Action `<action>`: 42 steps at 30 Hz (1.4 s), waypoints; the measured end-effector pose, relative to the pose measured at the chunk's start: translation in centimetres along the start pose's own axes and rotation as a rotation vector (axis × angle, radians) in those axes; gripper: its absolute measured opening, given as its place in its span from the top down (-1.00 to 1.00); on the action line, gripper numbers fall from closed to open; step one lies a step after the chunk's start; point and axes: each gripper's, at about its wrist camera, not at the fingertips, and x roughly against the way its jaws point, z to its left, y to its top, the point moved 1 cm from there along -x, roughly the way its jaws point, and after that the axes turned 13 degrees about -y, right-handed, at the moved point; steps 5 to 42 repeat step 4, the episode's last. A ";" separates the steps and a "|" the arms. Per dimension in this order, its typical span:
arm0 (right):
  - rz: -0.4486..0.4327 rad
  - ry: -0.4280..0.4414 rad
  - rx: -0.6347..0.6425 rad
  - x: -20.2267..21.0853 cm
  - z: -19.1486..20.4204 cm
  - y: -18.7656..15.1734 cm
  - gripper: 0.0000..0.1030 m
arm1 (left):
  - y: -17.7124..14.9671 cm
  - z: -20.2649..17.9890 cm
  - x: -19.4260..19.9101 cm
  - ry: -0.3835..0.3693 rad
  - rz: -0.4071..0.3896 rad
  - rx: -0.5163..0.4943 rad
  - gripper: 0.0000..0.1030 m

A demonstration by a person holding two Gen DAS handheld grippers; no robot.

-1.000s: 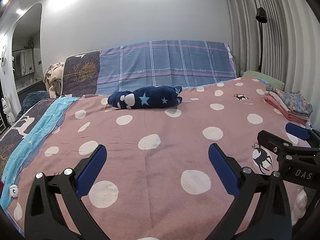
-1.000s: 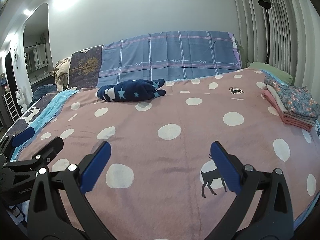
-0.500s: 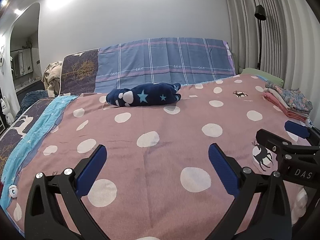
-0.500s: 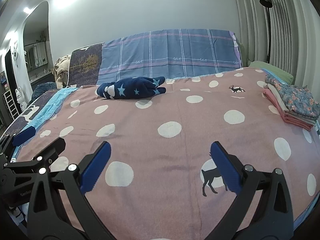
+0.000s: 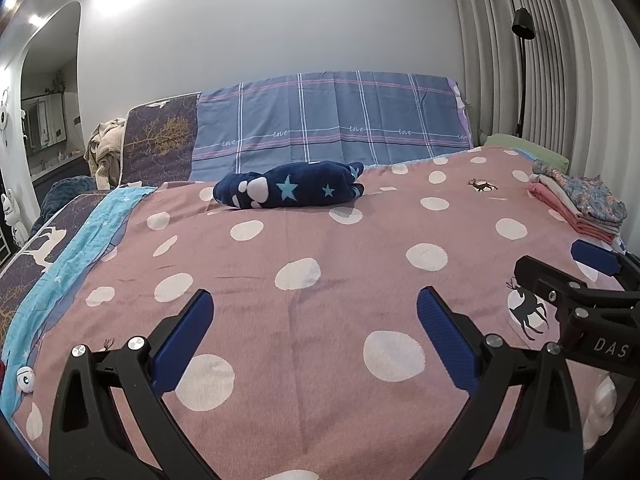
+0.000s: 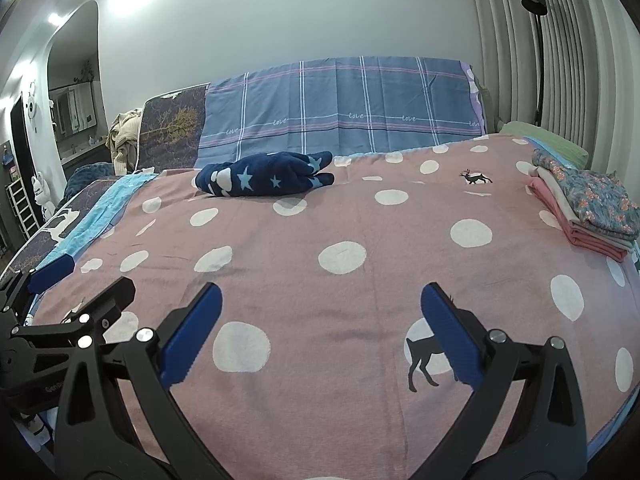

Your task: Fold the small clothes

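Note:
A bunched navy garment with pale blue stars (image 5: pixel 288 186) (image 6: pixel 266 174) lies at the far side of the pink polka-dot bedspread (image 5: pixel 320 320) (image 6: pixel 360 300), near the plaid headboard cover. My left gripper (image 5: pixel 314 334) hovers open over the near part of the bed, nothing between its blue pads. My right gripper (image 6: pixel 320 330) is open and empty too, close on its right, and shows in the left wrist view (image 5: pixel 560 276). The left gripper shows at the left edge of the right wrist view (image 6: pixel 76 284). Both stand well short of the garment.
A stack of folded clothes (image 5: pixel 580 208) (image 6: pixel 588 204), floral piece on top, sits at the bed's right edge. A light blue cloth (image 5: pixel 80 248) runs along the left side. Beige clothes (image 5: pixel 105 148) pile up beside the headboard. A floor lamp (image 5: pixel 523 60) stands by the curtain.
Both views have tilted up slightly, so the bed and garment sit a little lower in frame. Both grippers stay open and empty.

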 end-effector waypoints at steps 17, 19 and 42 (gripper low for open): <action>-0.001 0.001 0.006 0.1 0.3 -0.2 -0.96 | 0.0 0.0 0.0 -0.001 0.001 0.000 -0.97; -0.001 0.001 0.006 0.1 0.3 -0.2 -0.96 | 0.0 0.0 0.0 -0.001 0.001 0.000 -0.97; -0.001 0.001 0.006 0.1 0.3 -0.2 -0.96 | 0.0 0.0 0.0 -0.001 0.001 0.000 -0.97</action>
